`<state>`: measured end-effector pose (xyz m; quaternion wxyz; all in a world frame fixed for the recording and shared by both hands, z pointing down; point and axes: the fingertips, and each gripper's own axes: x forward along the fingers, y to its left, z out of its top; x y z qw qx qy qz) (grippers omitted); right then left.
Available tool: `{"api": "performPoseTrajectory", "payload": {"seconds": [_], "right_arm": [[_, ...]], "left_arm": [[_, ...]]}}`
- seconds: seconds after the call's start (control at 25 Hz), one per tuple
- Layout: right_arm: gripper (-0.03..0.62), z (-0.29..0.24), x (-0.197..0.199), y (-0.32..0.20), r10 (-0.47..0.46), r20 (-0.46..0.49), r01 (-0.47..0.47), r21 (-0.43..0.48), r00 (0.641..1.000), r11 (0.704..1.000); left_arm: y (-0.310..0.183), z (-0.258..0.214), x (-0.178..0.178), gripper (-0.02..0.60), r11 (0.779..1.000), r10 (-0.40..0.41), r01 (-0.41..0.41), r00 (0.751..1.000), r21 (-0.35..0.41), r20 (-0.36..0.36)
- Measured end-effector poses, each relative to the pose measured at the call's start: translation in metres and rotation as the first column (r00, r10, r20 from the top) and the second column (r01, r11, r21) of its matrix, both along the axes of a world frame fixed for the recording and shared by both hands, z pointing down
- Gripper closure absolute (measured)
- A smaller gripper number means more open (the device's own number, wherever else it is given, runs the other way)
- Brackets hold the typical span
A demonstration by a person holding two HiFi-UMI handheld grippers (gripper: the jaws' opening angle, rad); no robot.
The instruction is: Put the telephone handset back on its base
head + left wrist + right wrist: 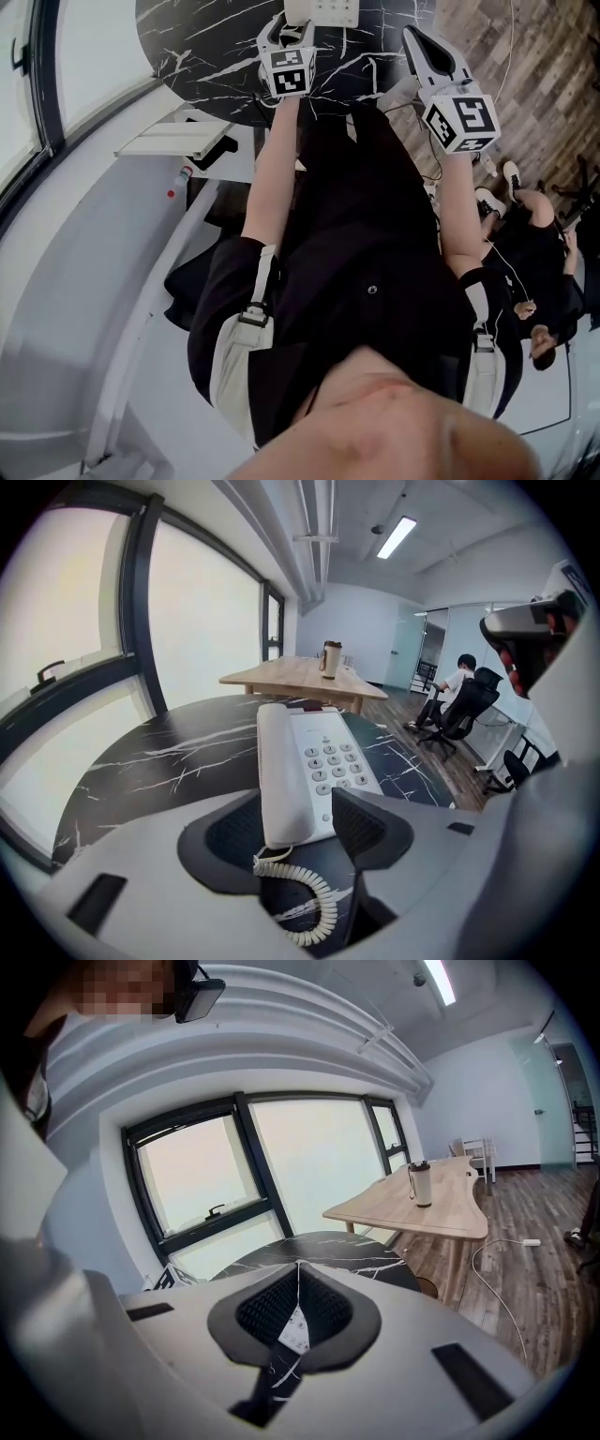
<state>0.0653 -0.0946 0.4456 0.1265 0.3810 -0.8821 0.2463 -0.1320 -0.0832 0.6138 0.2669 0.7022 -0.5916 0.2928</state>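
The white telephone base (336, 754) sits on the black marble table (159, 757), and the white handset (281, 771) lies in its cradle along the left side of the keypad. The coiled cord (307, 902) curls on the table toward me. My left gripper (295, 834) is open, its dark pads (370, 829) standing either side of the handset's near end, with a strip of base showing beside the right pad. In the head view the left gripper (284, 26) points at the phone (323, 9) at the top edge. My right gripper (298, 1277) is shut on nothing, off to the right (414, 36).
A wooden table (300, 677) with a tall cup (331, 658) stands beyond the marble table, near the big windows (202, 621). A person sits in an office chair (459, 705) at the right. A cable (497, 1260) trails over the wood floor.
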Motion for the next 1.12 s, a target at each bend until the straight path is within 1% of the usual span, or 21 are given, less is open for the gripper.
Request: {"api": "performPoseTrajectory", "payload": {"seconds": [0.12,0.24,0.4,0.48,0.56,0.6,0.8,0.88,0.92,0.96,1.12], "right_arm": [[0.563,-0.010,0.003,0.004,-0.016,0.012,0.016,0.020,1.000,1.000],[0.563,-0.020,0.007,0.008,-0.026,0.024,0.025,0.046,0.999,0.999],[0.563,-0.032,0.011,0.013,-0.027,0.043,0.023,0.082,0.999,0.996],[0.563,-0.039,0.013,0.014,-0.023,0.050,0.018,0.099,0.998,0.995],[0.563,-0.047,0.015,0.014,-0.020,0.059,0.012,0.119,0.998,0.993],[0.563,-0.051,0.014,0.014,-0.018,0.064,0.009,0.129,0.998,0.992],[0.563,-0.076,0.009,0.021,-0.010,0.080,-0.005,0.183,0.997,0.983],[0.563,-0.085,0.003,0.029,-0.015,0.080,-0.002,0.203,0.997,0.979],[0.563,-0.089,0.000,0.034,-0.017,0.079,0.000,0.211,0.997,0.977],[0.563,-0.092,-0.004,0.039,-0.019,0.078,0.001,0.218,0.997,0.976],[0.563,-0.105,-0.013,0.059,-0.008,0.063,-0.007,0.239,0.998,0.971]], "left_arm": [[0.004,-0.027,0.005,0.338,0.999,-0.013,0.013,1.000,0.044,-0.015],[0.006,-0.057,0.013,0.363,0.995,-0.013,0.015,1.000,0.101,-0.028],[0.010,-0.097,0.025,0.387,0.983,0.002,0.004,0.999,0.183,-0.033],[0.013,-0.115,0.033,0.409,0.976,0.018,-0.009,0.999,0.217,-0.038],[0.016,-0.135,0.038,0.415,0.967,0.032,-0.021,0.999,0.255,-0.038],[0.017,-0.146,0.040,0.437,0.961,0.039,-0.027,0.999,0.276,-0.036],[0.026,-0.195,0.046,0.480,0.930,0.087,-0.076,0.996,0.360,-0.015],[0.035,-0.214,0.045,0.499,0.914,0.104,-0.086,0.994,0.397,-0.025],[0.039,-0.222,0.043,0.522,0.906,0.115,-0.091,0.993,0.414,-0.035],[0.044,-0.229,0.042,0.527,0.899,0.125,-0.094,0.991,0.429,-0.045],[0.062,-0.250,0.032,0.551,0.881,0.152,-0.096,0.985,0.462,-0.085]]}}
